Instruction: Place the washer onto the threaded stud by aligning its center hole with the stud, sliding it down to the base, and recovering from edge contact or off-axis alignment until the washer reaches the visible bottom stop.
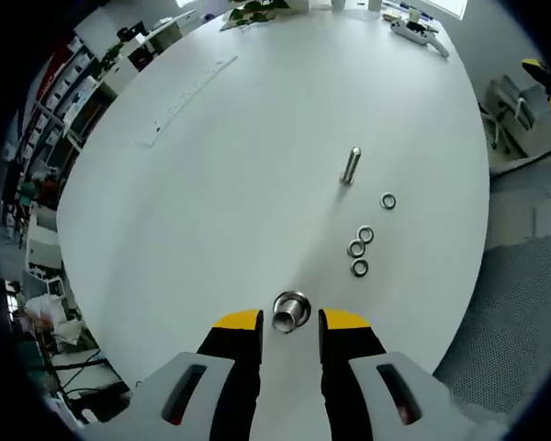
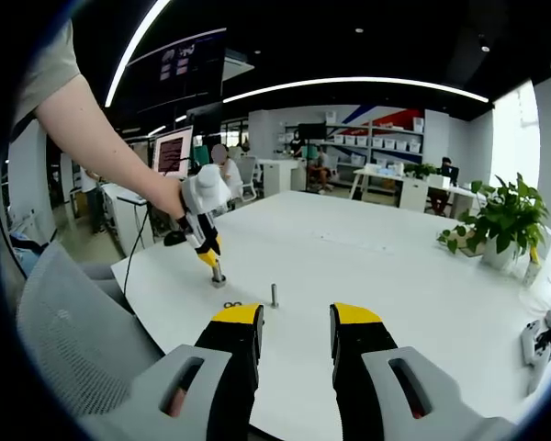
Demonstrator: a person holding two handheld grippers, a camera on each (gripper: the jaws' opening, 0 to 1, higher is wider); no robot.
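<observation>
On white table (image 1: 211,184), 4 unlabelled washers (image 1: 360,241) beside stud (image 1: 351,165)

washers (image 1: 365,235): 4 | threaded stud (image 1: 350,166): 1 | metal sleeve (image 1: 290,310): 1

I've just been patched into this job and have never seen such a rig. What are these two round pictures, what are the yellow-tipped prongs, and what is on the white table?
There is no robot arm here: a person holds a two-jaw gripper in each hand, and a fisheye camera rides on each one.

The left gripper view looks down at the white table. The yellow-tipped left gripper rises from the bottom, jaws apart, with a short metal cylinder standing between the tips; whether they touch it I cannot tell. Further out stand a threaded stud and four loose washers.

The right gripper view looks across the table into an office. The right gripper is open and holds nothing. The person's hand brings the other gripper down at the cylinder there, with the stud beside it.
</observation>
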